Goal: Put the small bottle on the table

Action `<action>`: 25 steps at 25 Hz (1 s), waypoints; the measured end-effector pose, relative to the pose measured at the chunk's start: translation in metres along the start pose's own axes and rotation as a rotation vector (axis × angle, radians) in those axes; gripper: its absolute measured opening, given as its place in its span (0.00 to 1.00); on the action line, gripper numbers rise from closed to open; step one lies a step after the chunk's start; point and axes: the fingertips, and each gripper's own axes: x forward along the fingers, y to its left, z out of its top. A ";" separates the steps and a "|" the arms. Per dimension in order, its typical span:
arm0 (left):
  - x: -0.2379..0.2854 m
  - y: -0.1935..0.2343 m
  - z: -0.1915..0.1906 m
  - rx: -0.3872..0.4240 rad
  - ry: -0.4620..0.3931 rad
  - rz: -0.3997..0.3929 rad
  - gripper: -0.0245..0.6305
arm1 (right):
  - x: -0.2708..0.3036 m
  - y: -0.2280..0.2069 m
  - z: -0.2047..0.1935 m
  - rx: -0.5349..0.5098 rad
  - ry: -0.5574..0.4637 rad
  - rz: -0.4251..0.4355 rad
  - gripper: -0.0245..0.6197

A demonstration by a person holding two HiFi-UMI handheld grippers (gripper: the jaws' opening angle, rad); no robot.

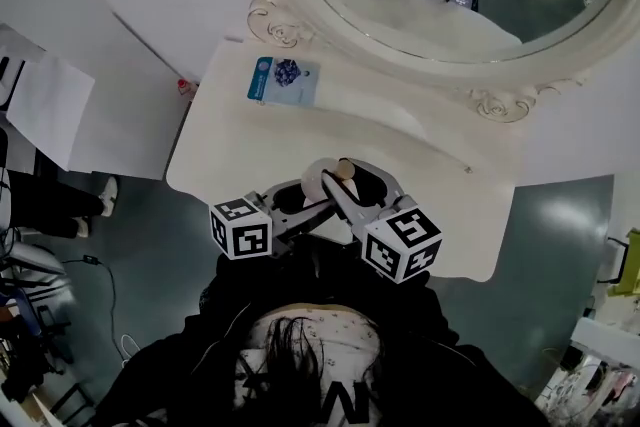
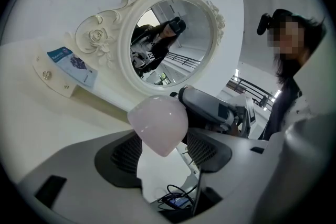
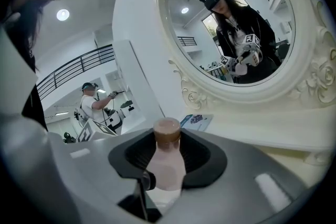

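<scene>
Item: small pale-pink bottle with brown cap (image 1: 328, 180), lower centre of head view, over near edge of white dressing table (image 1: 250, 150).
Right gripper (image 1: 352, 191): clamped on bottle body.
Left gripper (image 1: 303, 202): clamped on same bottle.
Step, I judge: carry-in. Next: lower, stand base on bare top, let go.

**Pink Bottle Between the Jaws**

The left gripper (image 2: 160, 140) gripped the small bottle (image 2: 157, 123), whose pale pink rounded end sat between both dark pads. Beyond stood an ornate white mirror (image 2: 173, 39), with a blue packet (image 2: 73, 64) just beside its frame.
</scene>
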 end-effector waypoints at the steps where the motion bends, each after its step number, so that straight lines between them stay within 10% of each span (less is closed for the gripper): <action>1: -0.002 0.006 0.002 -0.003 0.011 -0.008 0.44 | 0.007 -0.001 -0.001 0.007 0.002 -0.010 0.27; 12: -0.016 0.079 0.011 -0.060 0.142 -0.086 0.44 | 0.079 -0.022 -0.024 0.088 0.070 -0.142 0.27; 25: -0.026 0.165 -0.004 0.012 0.335 0.021 0.44 | 0.124 -0.077 -0.059 0.187 0.102 -0.313 0.27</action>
